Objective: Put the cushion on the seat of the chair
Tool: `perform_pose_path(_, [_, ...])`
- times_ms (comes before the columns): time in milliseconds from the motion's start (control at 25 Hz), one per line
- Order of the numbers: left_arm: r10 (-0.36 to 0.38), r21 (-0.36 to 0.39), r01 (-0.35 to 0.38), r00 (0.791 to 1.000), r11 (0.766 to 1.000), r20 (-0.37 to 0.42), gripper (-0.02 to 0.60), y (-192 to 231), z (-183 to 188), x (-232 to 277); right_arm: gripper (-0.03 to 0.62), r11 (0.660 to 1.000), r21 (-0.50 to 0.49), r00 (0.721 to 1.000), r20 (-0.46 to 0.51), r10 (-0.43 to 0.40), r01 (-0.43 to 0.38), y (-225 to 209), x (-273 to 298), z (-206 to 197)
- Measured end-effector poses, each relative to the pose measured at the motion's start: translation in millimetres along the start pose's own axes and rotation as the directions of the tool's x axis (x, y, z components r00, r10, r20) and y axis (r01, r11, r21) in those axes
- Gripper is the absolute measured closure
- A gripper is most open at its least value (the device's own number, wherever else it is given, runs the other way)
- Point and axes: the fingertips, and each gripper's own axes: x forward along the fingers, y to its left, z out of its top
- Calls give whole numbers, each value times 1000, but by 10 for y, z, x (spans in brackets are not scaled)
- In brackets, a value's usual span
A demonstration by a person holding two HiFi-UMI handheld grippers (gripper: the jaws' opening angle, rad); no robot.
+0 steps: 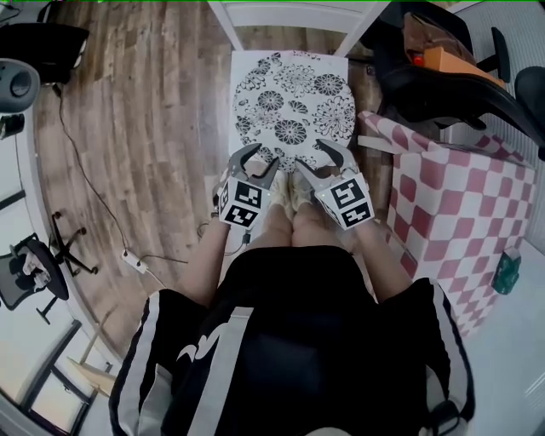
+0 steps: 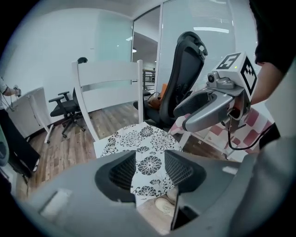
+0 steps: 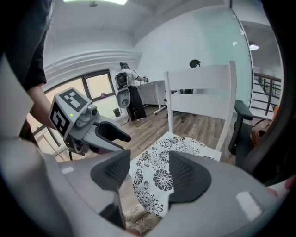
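Wood-plank flooring fills the upper left of the head view, with a power strip [image 1: 136, 261] and its cable lying on it. At top centre stands a white chair [image 1: 289, 14], and the cushion [image 1: 294, 106], round and printed with black flowers on white, lies flat on its seat [image 1: 245, 66], covering most of it.

Just below the cushion in that view, the left gripper [image 1: 260, 162] and the right gripper [image 1: 317, 162] are held side by side over the person's knees, each with its marker cube facing the camera. Their tips overlap the near edge of the cushion in the picture; whether they touch it cannot be told from there.

In the left gripper view the two dark ribbed fingers [image 2: 122, 171] are spread apart with nothing pinched. The cushion shows through the gap, farther off on the seat, and the right gripper hangs at the upper right of that frame.

In the right gripper view its fingers [image 3: 185, 178] are likewise spread and hold nothing. The flowered cushion lies beyond them, and the left gripper is at the left of that frame.

A pink-and-white checked box [image 1: 460, 204] stands right of the chair in the head view, and a black office chair [image 1: 443, 81] is at the upper right.
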Motion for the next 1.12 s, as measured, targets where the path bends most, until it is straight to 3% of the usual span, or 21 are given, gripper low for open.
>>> perform_pose_path(600, [44, -27, -41, 992, 999, 122, 383, 40, 603, -321, 357, 994, -108, 993, 119, -10, 23, -52, -425, 693])
perform_pose_path(1120, [71, -17, -69, 962, 997, 265, 383, 124, 1350, -581, 381, 988, -140, 972, 234, -25, 58, -101, -738, 1209])
